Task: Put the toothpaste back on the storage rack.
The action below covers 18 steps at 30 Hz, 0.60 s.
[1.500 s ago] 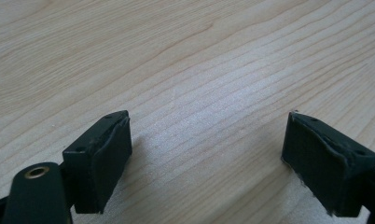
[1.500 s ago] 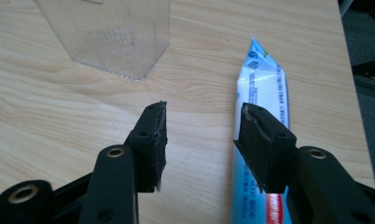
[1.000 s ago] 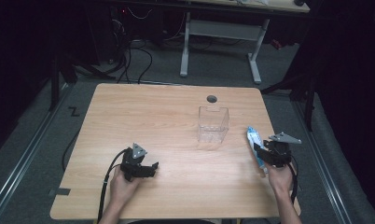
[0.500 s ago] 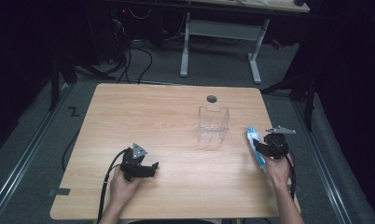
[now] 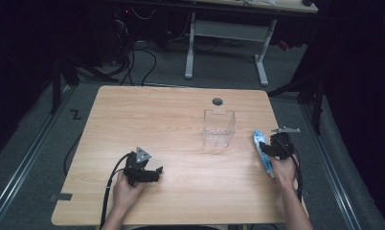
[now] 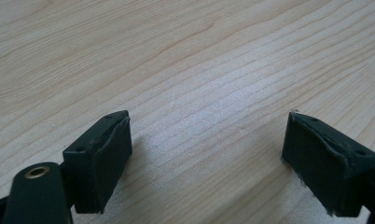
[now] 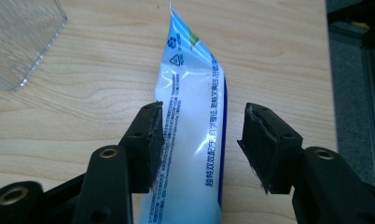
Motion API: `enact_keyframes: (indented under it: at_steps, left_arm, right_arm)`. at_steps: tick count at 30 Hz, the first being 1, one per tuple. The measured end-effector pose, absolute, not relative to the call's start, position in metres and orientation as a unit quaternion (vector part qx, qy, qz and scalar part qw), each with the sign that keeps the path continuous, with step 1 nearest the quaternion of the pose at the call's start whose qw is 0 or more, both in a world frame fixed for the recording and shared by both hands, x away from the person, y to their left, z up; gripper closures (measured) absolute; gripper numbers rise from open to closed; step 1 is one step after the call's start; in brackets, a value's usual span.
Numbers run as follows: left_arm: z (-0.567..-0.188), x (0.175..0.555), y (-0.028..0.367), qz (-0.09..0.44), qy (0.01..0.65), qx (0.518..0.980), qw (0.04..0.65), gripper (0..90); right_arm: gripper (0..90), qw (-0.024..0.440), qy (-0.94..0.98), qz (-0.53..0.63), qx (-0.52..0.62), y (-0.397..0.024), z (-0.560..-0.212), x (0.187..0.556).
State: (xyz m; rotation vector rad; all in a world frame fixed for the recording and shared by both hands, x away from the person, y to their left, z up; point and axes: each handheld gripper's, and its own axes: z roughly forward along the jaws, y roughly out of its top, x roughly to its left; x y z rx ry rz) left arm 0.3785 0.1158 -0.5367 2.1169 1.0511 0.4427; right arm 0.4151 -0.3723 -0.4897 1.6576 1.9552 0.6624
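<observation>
A white and blue tube (image 5: pixel 261 149) lies flat near the table's right edge. In the right gripper view the tube (image 7: pixel 195 93) runs lengthwise between my right gripper's (image 7: pixel 202 128) jaws. The left jaw is against the tube's side, and a gap of bare wood shows before the right jaw, so it is open around the tube. From above, my right gripper (image 5: pixel 275 146) hangs over the tube's middle. My left gripper (image 5: pixel 152 173) rests low at the front left, open wide (image 6: pixel 209 140) over bare wood with nothing between its jaws.
A clear plastic box (image 5: pixel 219 127) stands upright just left of the tube, and its corner (image 7: pixel 17 42) shows in the right gripper view. A round cable hole (image 5: pixel 217 101) sits behind it. The table's right edge (image 5: pixel 288 158) is close to my right hand.
My right gripper has slid a little forward and to the left along the tube. The left gripper has stayed in place.
</observation>
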Motion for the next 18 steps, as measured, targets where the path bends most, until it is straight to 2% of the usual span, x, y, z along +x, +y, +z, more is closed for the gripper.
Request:
enact_keyframes:
  at_steps: [8,18]
  left_arm:
    - [-0.537,0.378,0.116,0.172,0.409,0.821,0.360,16.0]
    - [-0.537,0.378,0.115,0.173,0.410,0.820,0.360,16.0]
  right_arm:
    - [47.0,0.180,0.714,0.265,0.623,-0.376,-0.499,0.428]
    - [47.6,0.207,0.735,0.216,0.609,-0.362,-0.499,0.436]
